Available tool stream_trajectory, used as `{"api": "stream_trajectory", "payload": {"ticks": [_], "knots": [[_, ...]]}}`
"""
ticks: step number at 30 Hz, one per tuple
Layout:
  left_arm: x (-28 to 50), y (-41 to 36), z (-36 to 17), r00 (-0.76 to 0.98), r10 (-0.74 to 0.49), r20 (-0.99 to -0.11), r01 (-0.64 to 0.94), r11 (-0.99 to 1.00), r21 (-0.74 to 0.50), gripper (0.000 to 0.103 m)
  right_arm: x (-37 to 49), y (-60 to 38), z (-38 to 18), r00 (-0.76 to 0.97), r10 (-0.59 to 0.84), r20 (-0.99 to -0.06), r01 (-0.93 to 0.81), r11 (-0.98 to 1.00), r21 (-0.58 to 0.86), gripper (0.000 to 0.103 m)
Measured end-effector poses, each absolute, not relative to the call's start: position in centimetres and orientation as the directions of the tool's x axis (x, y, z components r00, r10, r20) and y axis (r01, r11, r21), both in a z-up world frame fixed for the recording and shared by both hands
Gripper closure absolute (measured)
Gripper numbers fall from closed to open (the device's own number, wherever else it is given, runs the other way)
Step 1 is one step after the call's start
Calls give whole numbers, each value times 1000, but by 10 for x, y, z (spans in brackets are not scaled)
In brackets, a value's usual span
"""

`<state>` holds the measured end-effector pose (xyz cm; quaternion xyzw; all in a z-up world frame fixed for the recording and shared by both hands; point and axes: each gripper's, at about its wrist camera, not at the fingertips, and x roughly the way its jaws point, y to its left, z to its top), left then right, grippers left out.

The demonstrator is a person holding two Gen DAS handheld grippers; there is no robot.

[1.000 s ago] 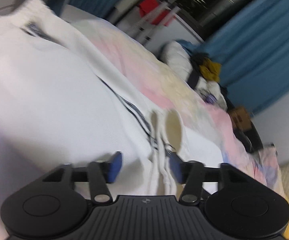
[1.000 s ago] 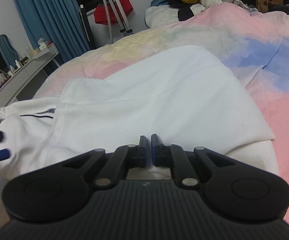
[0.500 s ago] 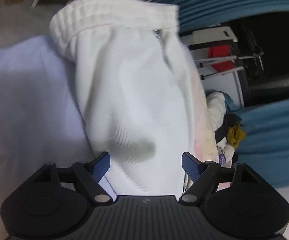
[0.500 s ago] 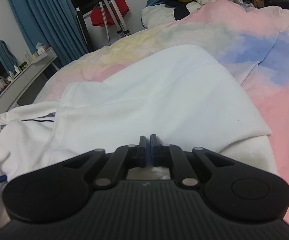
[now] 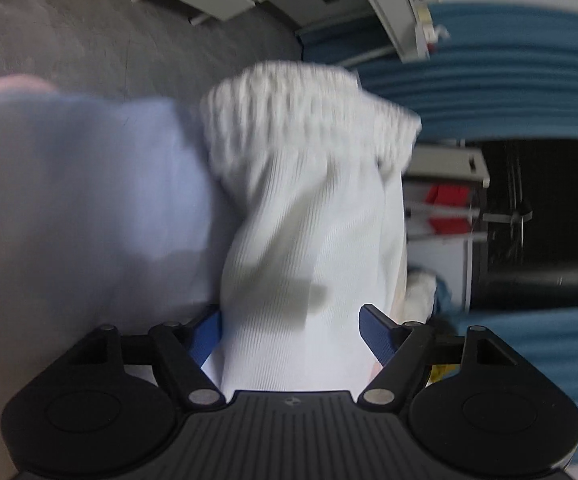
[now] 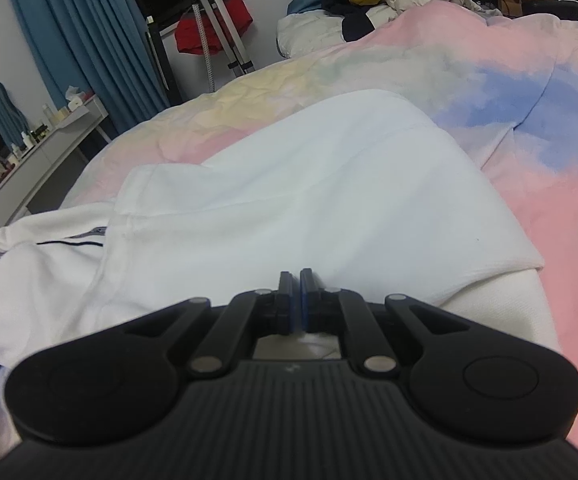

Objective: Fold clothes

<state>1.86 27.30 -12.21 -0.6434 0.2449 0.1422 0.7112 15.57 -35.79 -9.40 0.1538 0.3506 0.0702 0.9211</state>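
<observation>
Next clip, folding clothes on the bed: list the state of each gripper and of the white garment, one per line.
left gripper: open, jaws spread either side of the sleeve, not clamped.
right gripper: shut, over the garment's near edge; whether it pinches cloth is hidden.
white garment: partly folded, lying on the bedspread.
sleeve: stretched out ahead of the left gripper, ribbed cuff at the far end, blurred.

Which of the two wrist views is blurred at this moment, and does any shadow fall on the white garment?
Left wrist view: motion-blurred, worst at the ribbed cuff; a grey shadow crosses the white sleeve between the open left gripper fingers. Right wrist view: sharp, evenly lit white garment, fisheye-bent edges.
</observation>
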Motion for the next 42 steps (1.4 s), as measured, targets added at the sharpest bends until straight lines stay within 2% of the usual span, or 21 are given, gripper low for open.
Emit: {"api": "stream_trajectory", "payload": {"ticks": [5,10,11,14,15,22,26,31,35,38,40,42], "knots": [[27,293,-113,864,-5,-503,-490,215,-845,43,154,-349,-90,765,218,-606,-51,959,280,94],[42,306,-107,862,14,-506,-487,297,-821,44,154,-341,-92,764,215,-608,-87,969,233,95],[46,304,-103,858,26,-513,-491,336,-804,49,154,-341,-92,764,213,-609,-90,970,226,95],[59,289,-81,864,64,-499,-470,455,-756,81,155,-341,-93,762,215,-611,-87,969,233,95],[62,283,-73,872,77,-483,-454,496,-740,84,156,-342,-93,760,220,-612,-84,967,242,94],[64,192,13,953,121,-276,-263,783,-564,87,159,-355,-88,746,255,-615,-57,945,322,94],[86,101,65,983,69,-170,-141,876,-462,87,155,-380,-79,758,264,-597,-2,915,403,94],[111,-12,104,997,-15,-73,-12,931,-364,87,151,-412,-65,796,222,-564,65,894,444,94],[123,-98,110,994,-97,-59,75,952,-296,87,147,-441,-53,825,202,-528,112,857,503,94],[129,-162,89,984,-154,-87,132,967,-216,87,146,-466,-49,840,177,-512,158,825,543,94],[135,-203,65,971,-198,-135,174,970,-171,86,145,-482,-49,846,169,-505,185,796,577,94],[140,-246,31,943,-243,-229,228,970,-91,86,143,-495,-50,852,163,-497,207,768,607,94]]}}
